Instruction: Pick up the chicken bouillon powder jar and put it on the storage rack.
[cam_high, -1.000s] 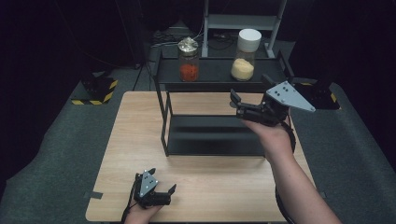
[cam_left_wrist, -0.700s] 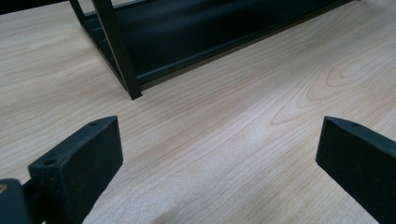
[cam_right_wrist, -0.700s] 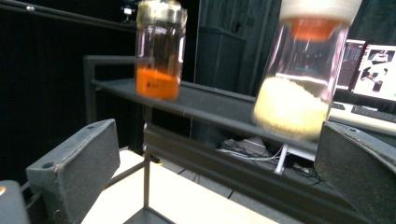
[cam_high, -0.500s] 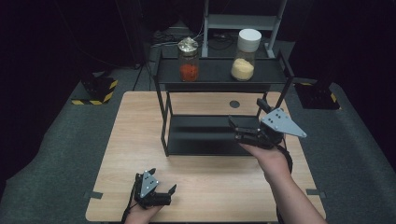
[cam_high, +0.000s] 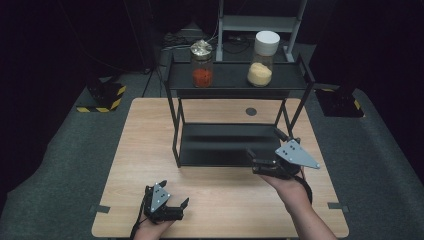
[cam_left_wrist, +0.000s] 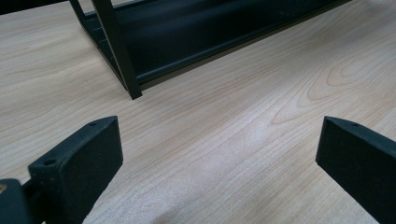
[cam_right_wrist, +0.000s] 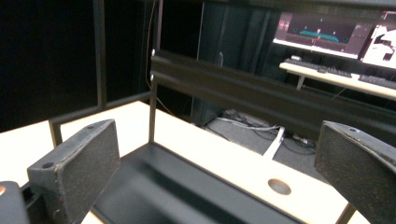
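My two grippers, the left gripper (cam_high: 176, 206) and the right gripper (cam_high: 260, 156), are black, and the right one has a grey plate with little dark dots on top. The table (cam_high: 150, 130) is light wood with wavy grain lines, and the rack (cam_high: 230, 80) on it is black. I see one jar (cam_high: 202, 64) with red stuff and a shiny gold lid, another jar (cam_high: 263, 59) with yellow stuff and a white lid, and yellow-and-black stripes on a block (cam_high: 102, 97) on the grey floor.

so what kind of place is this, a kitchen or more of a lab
Most likely a lab or recording studio, not a kitchen: black curtains surround the wooden table, hazard-striped stand bases sit on the floor, and a desk with monitors stands behind.
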